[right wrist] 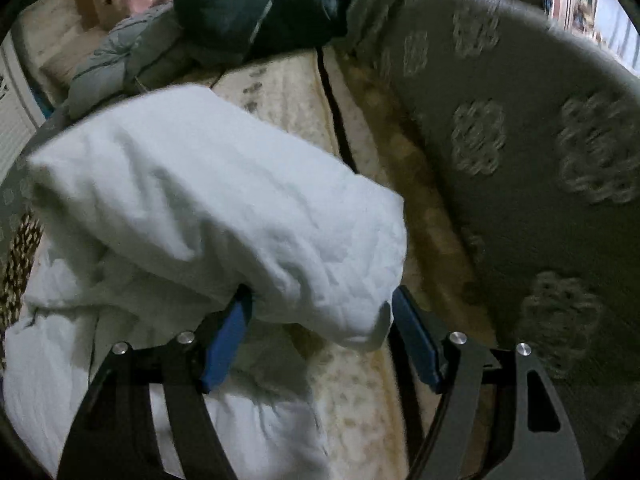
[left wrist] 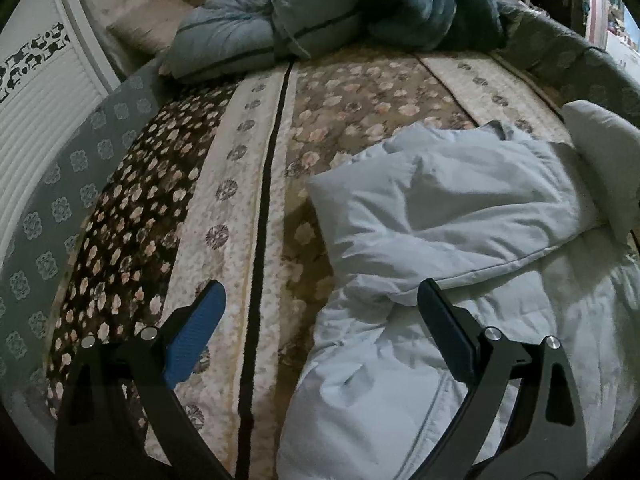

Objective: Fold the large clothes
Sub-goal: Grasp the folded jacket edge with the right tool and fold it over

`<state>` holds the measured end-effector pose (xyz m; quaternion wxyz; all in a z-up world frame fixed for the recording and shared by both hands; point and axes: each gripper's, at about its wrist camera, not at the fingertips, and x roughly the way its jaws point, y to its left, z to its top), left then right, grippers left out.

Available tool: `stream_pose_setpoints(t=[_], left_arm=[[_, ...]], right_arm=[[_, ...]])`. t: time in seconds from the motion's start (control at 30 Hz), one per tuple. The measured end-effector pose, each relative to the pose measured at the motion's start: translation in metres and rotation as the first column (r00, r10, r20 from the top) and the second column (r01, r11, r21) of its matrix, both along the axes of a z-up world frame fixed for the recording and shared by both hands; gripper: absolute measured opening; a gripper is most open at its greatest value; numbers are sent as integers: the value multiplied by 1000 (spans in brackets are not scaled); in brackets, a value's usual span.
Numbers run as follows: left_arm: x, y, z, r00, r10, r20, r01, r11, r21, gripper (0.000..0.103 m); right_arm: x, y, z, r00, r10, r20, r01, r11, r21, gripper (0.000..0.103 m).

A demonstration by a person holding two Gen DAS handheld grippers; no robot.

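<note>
A pale blue padded jacket (left wrist: 440, 200) lies crumpled on the right half of a bed with a floral quilt (left wrist: 248, 200). My left gripper (left wrist: 320, 286) hovers over the jacket's near left edge. It is open wide, and its blue pads (left wrist: 196, 336) touch nothing. In the right wrist view a thick folded sleeve of the jacket (right wrist: 180, 180) slopes down towards me. The sleeve's end lies over and between the fingertips of my right gripper (right wrist: 322, 296). Those jaws stand wide and the blue pads (right wrist: 224, 348) do not press the cloth.
A heap of grey-blue and dark teal bedding (left wrist: 280, 24) sits at the far end of the bed. A grey patterned border (right wrist: 520, 160) runs along the quilt's side. A white slatted panel (left wrist: 32, 100) stands to the left of the bed.
</note>
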<state>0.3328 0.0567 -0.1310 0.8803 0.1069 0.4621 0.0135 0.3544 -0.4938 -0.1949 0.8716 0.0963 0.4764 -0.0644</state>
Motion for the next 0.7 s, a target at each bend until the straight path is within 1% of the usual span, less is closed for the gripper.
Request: stream_pose_setpoints(t=[0.03,0.07,0.1,0.13,0.17,0.23,0.27,0.3,0.37,0.4,0.43,0.47,0.57,0.67,0.7], left_arm=[[2,1,-2,1000,2,-3,-2,1000,1,96],[3,2,-4,1000,6,-8,-6,1000,3,96],[5,3,-6,1000,9,-10,-9,1000,5,96],[7,4,-7,1000,12,-11,-11,1000,9,96],[8,4,-8,1000,13,-11,-13,1000,9,96],[9,5,-7,1000,13,-6,-13,1000,3,96],[9,5,-6,1000,14,-2,-14,1000,0,96],[9,5,-5,1000,13,3,-13,1000,-8,96],[10,5,-5,1000,12,8,-12,1000,-23,96],[10,4,-5,1000,13,7,-12,1000,-29,96],[11,4,-6,1000,13,4,-13,999,-36,96],[11,3,-7,1000,13,1,-13,999,-40,96],[7,0,-6,1000,2,3,-2,999,-43,96],[0,2,1,1000,-9,25,10,999,-30,96],[-1,4,3,1000,-9,30,9,999,-31,96]], right_arm=[[5,-1,-8,1000,-1,8,1,1000,13,62],[7,-2,-13,1000,5,22,-5,1000,20,30],[12,-2,-19,1000,11,21,-11,1000,20,10],[16,-4,-21,1000,1,28,-1,1000,3,9],[19,-6,-18,998,-4,58,3,1000,4,7],[21,-7,1,987,-12,163,12,1000,1,5],[22,-6,10,979,-3,202,3,1000,2,5],[24,-1,28,965,15,260,-17,1000,4,5],[29,10,46,952,61,301,-68,998,13,5],[33,26,59,941,114,318,-121,993,3,5],[35,37,65,935,145,323,-149,989,-13,5],[38,55,73,922,194,336,-197,980,-25,5],[45,89,81,892,268,365,-296,955,22,5],[53,143,83,853,377,361,-415,909,31,5],[57,171,84,826,436,358,-476,879,29,5]])
